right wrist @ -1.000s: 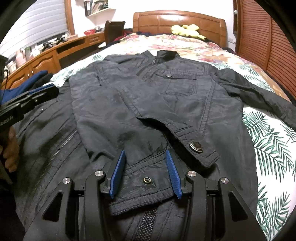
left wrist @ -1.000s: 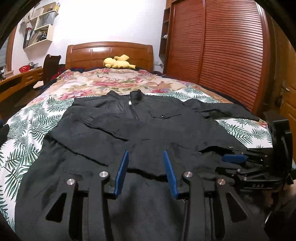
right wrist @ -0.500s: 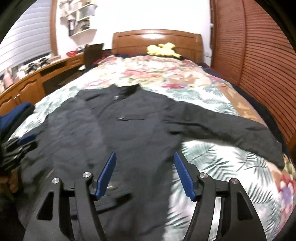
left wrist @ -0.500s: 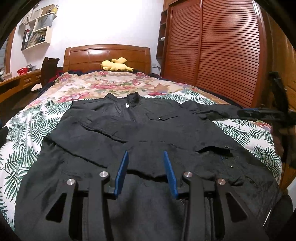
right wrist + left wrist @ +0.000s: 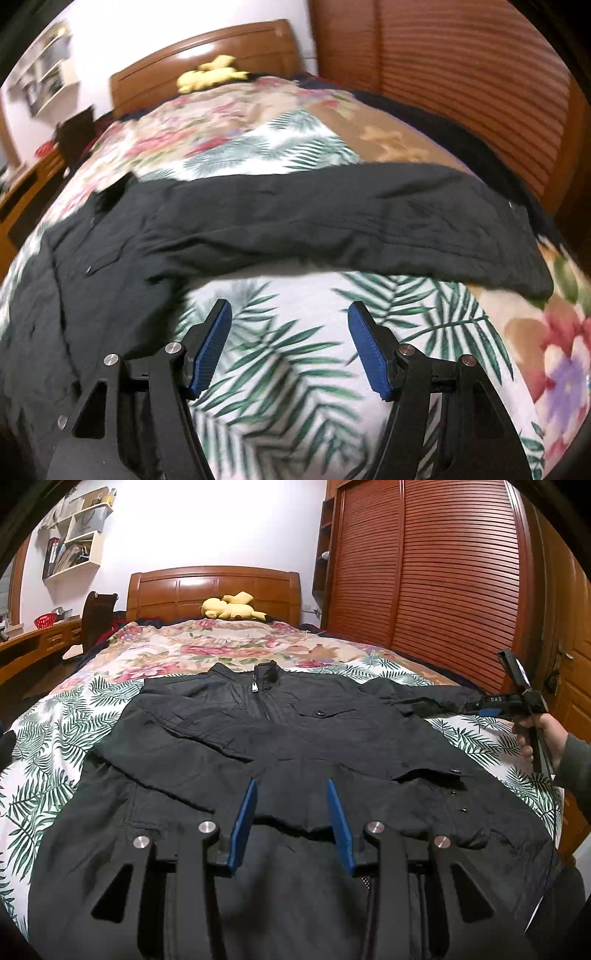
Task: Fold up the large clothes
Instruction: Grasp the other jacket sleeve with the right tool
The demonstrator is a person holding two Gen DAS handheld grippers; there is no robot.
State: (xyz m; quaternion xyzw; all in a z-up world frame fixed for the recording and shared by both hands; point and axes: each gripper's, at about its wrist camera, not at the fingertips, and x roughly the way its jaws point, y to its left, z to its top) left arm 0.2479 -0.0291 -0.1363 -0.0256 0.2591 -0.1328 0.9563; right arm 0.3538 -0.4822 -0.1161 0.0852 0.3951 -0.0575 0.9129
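Though spread flat, dark jacket (image 5: 288,738) rumpled; left hand-held gripper (image 5: 291,812) and right hand-held gripper (image 5: 288,343) both agape, empty.

Dim warm indoor light; the white wall (image 5: 207,528) glares. The left view is sharp, the right is motion-blurred; both bend and darken at the corners.

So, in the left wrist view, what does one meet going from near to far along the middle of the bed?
Left gripper → black jacket → floral cover → yellow plush toy → wooden headboard.
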